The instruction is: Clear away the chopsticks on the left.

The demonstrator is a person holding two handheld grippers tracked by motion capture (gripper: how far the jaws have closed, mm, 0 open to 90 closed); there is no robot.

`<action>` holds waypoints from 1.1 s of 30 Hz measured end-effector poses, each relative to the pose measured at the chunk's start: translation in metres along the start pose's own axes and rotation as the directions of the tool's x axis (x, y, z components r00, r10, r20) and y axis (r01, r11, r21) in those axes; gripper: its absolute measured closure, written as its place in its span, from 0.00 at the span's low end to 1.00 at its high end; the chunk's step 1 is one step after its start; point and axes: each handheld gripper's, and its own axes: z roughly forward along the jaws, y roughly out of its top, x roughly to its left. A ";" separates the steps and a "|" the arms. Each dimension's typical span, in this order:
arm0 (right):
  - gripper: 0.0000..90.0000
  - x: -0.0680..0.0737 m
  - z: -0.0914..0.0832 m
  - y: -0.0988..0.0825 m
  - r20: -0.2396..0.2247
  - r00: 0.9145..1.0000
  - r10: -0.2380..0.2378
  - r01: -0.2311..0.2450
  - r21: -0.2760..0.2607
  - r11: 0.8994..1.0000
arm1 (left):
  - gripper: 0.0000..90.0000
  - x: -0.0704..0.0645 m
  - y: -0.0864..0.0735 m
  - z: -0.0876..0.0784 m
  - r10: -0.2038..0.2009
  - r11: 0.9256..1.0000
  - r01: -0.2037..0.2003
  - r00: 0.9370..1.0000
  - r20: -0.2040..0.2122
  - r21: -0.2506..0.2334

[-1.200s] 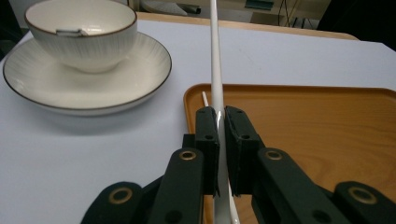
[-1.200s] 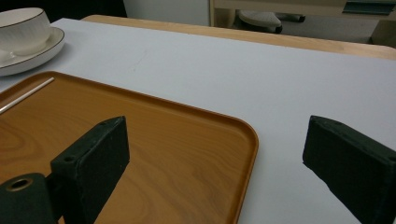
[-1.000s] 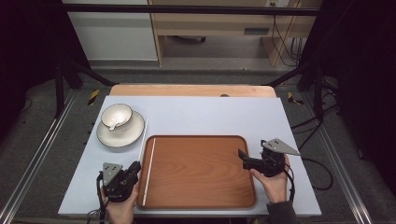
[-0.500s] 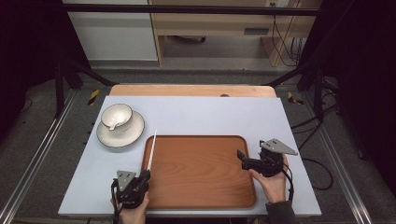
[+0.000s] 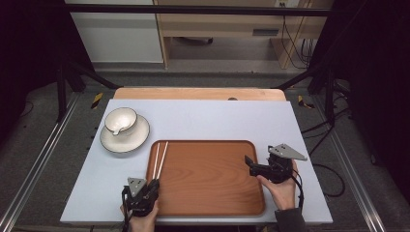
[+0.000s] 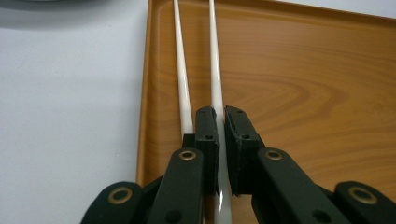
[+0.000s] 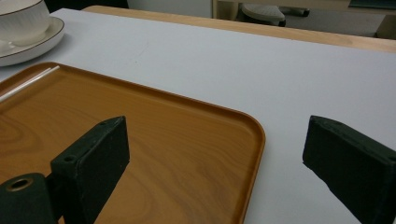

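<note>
Two white chopsticks [image 5: 159, 157] lie side by side along the left inner edge of the brown wooden tray [image 5: 208, 174]. My left gripper [image 5: 153, 183] is at the tray's near left corner and points away from me. In the left gripper view it [image 6: 219, 114] is shut on the right chopstick [image 6: 215, 60]. The other chopstick [image 6: 181, 70] runs past the outer side of the left jaw over the tray [image 6: 303, 93]. My right gripper [image 5: 249, 162] is held at the tray's right edge. It [image 7: 215, 140] is open with nothing between its jaws, astride the tray's rim [image 7: 252, 135].
A white bowl [image 5: 121, 120] sits on a saucer [image 5: 124, 140] on the pale tabletop [image 5: 217, 121], just beyond the tray's far left corner. The bowl [image 7: 21, 18] and the chopstick tips [image 7: 28, 80] also appear in the right gripper view. A wooden strip [image 5: 198, 93] borders the far table edge.
The left gripper has moved right and down, carrying the chopsticks from beside the tray's left edge to inside the tray. The right gripper has stayed in place.
</note>
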 end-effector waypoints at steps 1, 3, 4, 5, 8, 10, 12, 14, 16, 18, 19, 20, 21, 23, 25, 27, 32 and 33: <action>0.08 0.000 0.000 0.000 0.000 1.000 0.001 -0.001 0.000 1.000 | 0.94 0.000 0.000 0.000 0.003 1.000 -0.003 1.000 -0.003 -0.001; 0.08 0.000 0.000 0.000 -0.001 1.000 -0.003 0.003 -0.002 1.000 | 0.94 0.000 0.000 0.000 0.002 1.000 -0.002 1.000 -0.005 0.000; 0.08 0.000 0.000 0.000 -0.001 1.000 -0.003 0.003 -0.002 1.000 | 0.93 0.000 0.000 0.001 0.001 1.000 -0.001 1.000 -0.005 -0.001; 0.08 0.000 0.000 0.000 0.001 1.000 -0.002 0.002 -0.001 1.000 | 0.93 0.000 0.000 0.001 0.002 1.000 -0.002 1.000 -0.006 -0.001; 0.08 0.001 0.001 0.000 0.000 1.000 -0.003 0.003 0.002 1.000 | 0.93 -0.001 0.000 0.001 0.004 1.000 -0.004 1.000 -0.009 -0.002; 0.08 0.001 0.001 0.000 0.000 1.000 -0.003 0.003 0.002 1.000 | 0.93 -0.001 0.000 0.001 0.007 1.000 -0.007 1.000 -0.009 -0.001; 0.08 0.001 0.001 0.000 0.000 1.000 -0.003 0.003 0.003 1.000 | 0.93 -0.001 0.001 0.001 0.007 1.000 -0.007 1.000 -0.006 0.002; 0.08 0.001 0.001 0.000 0.000 1.000 -0.002 0.002 0.002 1.000 | 0.93 -0.001 0.001 0.001 0.009 1.000 -0.009 1.000 -0.006 0.002; 0.08 0.001 0.001 0.000 -0.001 1.000 -0.003 0.003 0.003 1.000 | 0.93 -0.001 0.001 0.001 0.009 1.000 -0.009 1.000 -0.005 0.003; 0.08 0.001 0.001 0.000 -0.002 1.000 -0.001 0.001 0.003 1.000 | 0.93 -0.002 0.001 0.001 0.013 1.000 -0.013 1.000 -0.004 0.004; 0.08 0.001 0.001 0.000 -0.002 1.000 -0.001 0.001 0.002 1.000 | 0.93 -0.002 0.001 0.001 0.015 1.000 -0.015 1.000 -0.003 0.004; 0.08 0.001 0.001 0.000 -0.002 1.000 -0.001 0.001 0.002 1.000 | 0.92 -0.002 0.001 0.001 0.017 1.000 -0.017 1.000 0.000 0.005; 0.08 0.001 0.001 0.000 -0.001 1.000 -0.002 0.002 0.003 1.000 | 0.92 -0.002 0.001 0.001 0.017 1.000 -0.017 1.000 0.003 0.006; 0.08 0.001 0.001 0.000 -0.002 1.000 0.000 0.000 0.002 1.000 | 0.91 -0.002 0.001 0.001 0.020 1.000 -0.020 1.000 0.004 0.008; 0.08 0.001 0.001 0.000 0.000 1.000 -0.002 0.002 0.002 1.000 | 0.91 -0.002 0.001 0.001 0.021 1.000 -0.021 1.000 0.005 0.009; 0.08 0.000 0.001 0.000 0.000 1.000 -0.002 0.002 0.001 1.000 | 0.91 -0.002 0.001 0.000 0.022 1.000 -0.022 1.000 0.009 0.011; 0.08 0.000 0.000 0.000 0.000 1.000 0.003 -0.003 0.000 1.000 | 0.88 -0.001 0.006 -0.005 0.032 0.999 -0.031 0.999 0.042 -0.008; 0.08 0.000 0.000 0.000 0.001 1.000 0.002 -0.002 -0.001 1.000 | 0.86 0.000 0.007 -0.007 0.037 0.999 -0.037 0.998 0.055 -0.015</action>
